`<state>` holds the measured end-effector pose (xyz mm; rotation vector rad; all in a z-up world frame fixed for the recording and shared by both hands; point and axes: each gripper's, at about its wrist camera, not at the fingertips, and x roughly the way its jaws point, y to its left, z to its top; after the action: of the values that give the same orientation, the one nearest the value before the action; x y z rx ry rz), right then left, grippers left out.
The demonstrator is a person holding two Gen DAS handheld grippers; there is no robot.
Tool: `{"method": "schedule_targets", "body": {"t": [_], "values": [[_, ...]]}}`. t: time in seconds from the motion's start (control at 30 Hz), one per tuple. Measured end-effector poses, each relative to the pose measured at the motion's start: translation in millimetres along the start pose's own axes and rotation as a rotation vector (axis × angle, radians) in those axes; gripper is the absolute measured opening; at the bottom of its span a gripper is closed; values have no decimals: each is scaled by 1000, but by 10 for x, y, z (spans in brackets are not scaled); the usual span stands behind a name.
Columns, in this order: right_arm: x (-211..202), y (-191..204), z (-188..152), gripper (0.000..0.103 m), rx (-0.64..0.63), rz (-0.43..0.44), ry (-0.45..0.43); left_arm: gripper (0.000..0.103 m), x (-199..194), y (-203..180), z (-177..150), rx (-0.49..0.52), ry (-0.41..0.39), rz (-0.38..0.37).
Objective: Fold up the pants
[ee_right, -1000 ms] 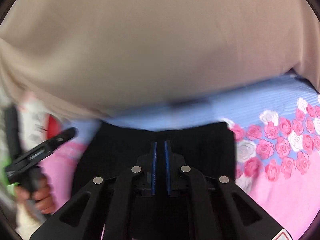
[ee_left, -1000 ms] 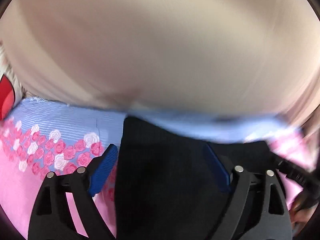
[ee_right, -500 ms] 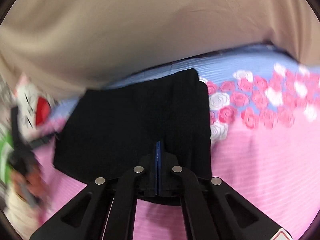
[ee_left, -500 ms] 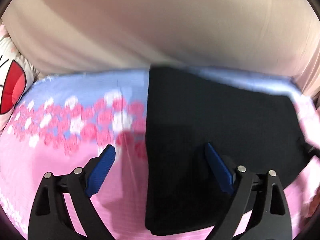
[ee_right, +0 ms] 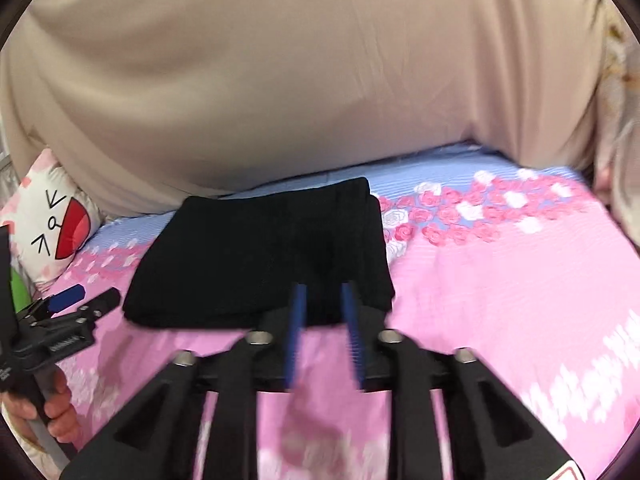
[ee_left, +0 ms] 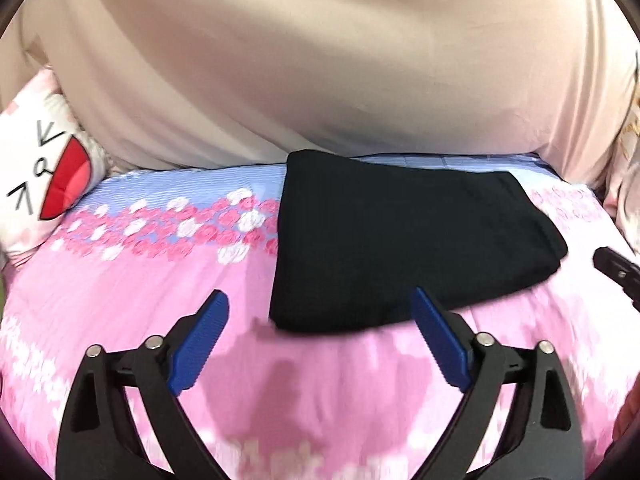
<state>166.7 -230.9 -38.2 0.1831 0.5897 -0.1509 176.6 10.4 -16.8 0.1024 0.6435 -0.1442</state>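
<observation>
The black pants (ee_left: 400, 236) lie folded into a compact rectangle on the pink floral bedspread (ee_left: 120, 288), near the far edge. They also show in the right wrist view (ee_right: 264, 252). My left gripper (ee_left: 318, 312) is wide open and empty, held just short of the pants' near edge. My right gripper (ee_right: 323, 300) has its jaws a small gap apart with nothing between them, its tips over the pants' near right edge. The left gripper shows in the right wrist view (ee_right: 76, 304), and the right gripper's tip in the left wrist view (ee_left: 616, 270).
A beige sheet (ee_left: 320, 60) hangs behind the bed. A white cartoon-face pillow (ee_left: 44, 184) lies at the far left, also in the right wrist view (ee_right: 48, 228). Pale fabric (ee_right: 624, 140) sits at the right edge.
Both grippers have pulled back from the pants toward the near side. The right gripper, shut on the fabric before, has parted its jaws and let go. The pants lie still.
</observation>
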Motion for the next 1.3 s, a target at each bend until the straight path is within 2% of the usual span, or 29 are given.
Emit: {"method": "schedule_targets", "body": {"t": [0.13,0.2,0.27,0.33,0.4,0.53,0.73,0.93,1.3], "values": [[-323,165,-397,43,-53,-53,-31,96,-228,-89,-348,36,-6,34],[-393,223,-572,55,-70,-66,-19,96,-286,-100,-486,34,-6,29],[-420,267,-720,58,-79,-64,6,97,-324,-96,-603,13,11,23],[-427,291,-749,66,-80,-69,8,98,-318,-71,-646,-16,40,-2],[-485,320,-775,81,-90,-106,-23,98,-318,-45,-655,-40,42,9],[-397,294,-781,82,-72,-117,22,98,-303,-21,-668,-60,51,29],[-337,118,-785,82,19,-139,68,98,-316,-25,-672,-58,48,30],[-330,198,-798,82,-19,-149,79,98,-326,-46,-673,-48,42,35],[-333,186,-802,83,-15,-166,83,98,-359,-66,-669,-38,28,31]]}}
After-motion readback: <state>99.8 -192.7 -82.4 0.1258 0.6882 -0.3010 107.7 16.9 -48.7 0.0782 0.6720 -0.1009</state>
